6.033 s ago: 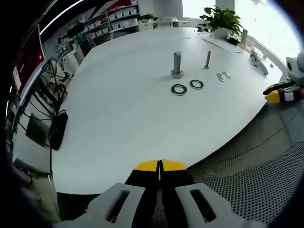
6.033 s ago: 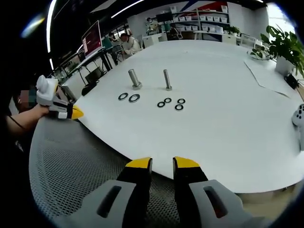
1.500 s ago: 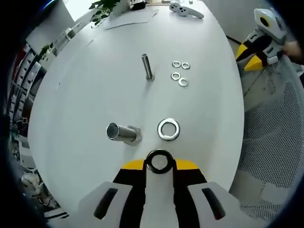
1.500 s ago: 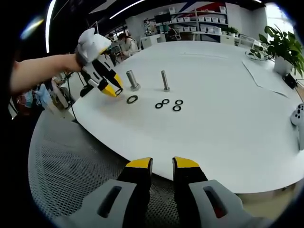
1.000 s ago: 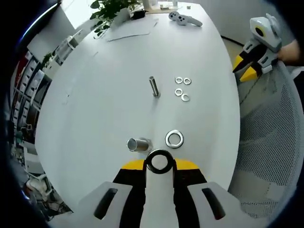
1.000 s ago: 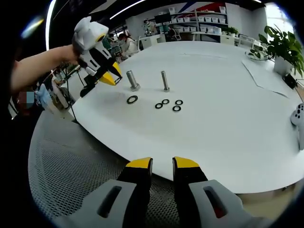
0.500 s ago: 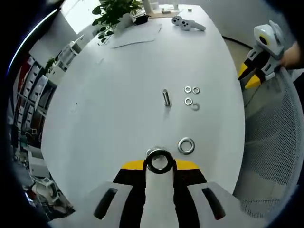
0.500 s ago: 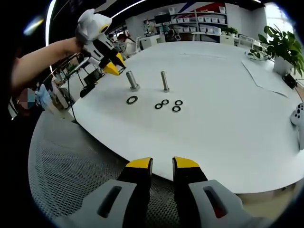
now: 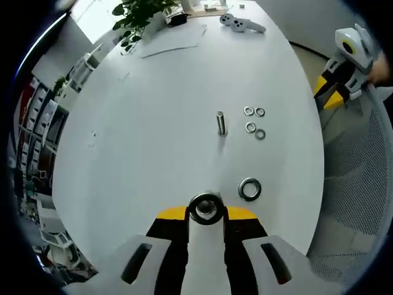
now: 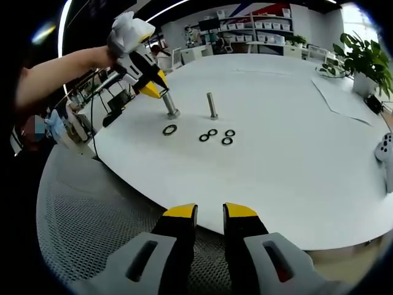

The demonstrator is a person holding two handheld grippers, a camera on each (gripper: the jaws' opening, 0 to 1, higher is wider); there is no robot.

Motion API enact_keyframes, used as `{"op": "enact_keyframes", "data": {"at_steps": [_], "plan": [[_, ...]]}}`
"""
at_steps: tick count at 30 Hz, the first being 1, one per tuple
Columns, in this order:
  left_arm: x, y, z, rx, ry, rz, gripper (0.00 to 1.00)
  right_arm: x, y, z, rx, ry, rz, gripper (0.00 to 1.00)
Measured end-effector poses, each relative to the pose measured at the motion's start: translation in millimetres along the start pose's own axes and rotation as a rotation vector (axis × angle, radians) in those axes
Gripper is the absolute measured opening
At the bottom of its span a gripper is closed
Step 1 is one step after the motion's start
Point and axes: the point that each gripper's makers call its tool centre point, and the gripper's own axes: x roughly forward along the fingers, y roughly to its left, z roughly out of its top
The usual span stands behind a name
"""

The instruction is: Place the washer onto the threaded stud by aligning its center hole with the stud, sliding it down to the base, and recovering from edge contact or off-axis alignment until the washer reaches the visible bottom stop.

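Right at the left gripper (image 9: 206, 212) tips, clamped washer (image 9: 206, 208) now covers the stud (image 10: 169, 106) top, closer than before; right gripper (image 10: 209, 212) sits slightly parted, empty, by the desk (image 10: 295, 166) edge.

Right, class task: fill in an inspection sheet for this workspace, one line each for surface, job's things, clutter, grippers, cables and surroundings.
Surface: white round table, bare across most of its top.
Job's things: large washer held in the left tool, directly over the thick stud; a second large washer lies flat beside that stud; a thin stud stands upright with four small washers near it.
Clutter: game controller and a paper sheet at the far edge.
Grippers: left tool shut on the washer; right tool open, empty, back over a mesh chair.
Cables: nothing seen on the table.
Surroundings: potted plant, shelving.
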Motion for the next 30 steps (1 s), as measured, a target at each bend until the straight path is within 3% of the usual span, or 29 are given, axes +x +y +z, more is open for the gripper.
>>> {"op": "enact_keyframes", "data": {"at_steps": [18, 30], "plan": [[7.4, -0.1, 1.5, 0.033, 0.035, -0.027, 0.18, 0.1, 0.3, -0.3, -0.002, 0.003, 0.001, 0.19], [12.1, -1.3, 1.1, 0.116, 0.126, -0.072, 0.18, 0.1, 0.6, -0.3, -0.003, 0.002, 0.004, 0.19]]}}
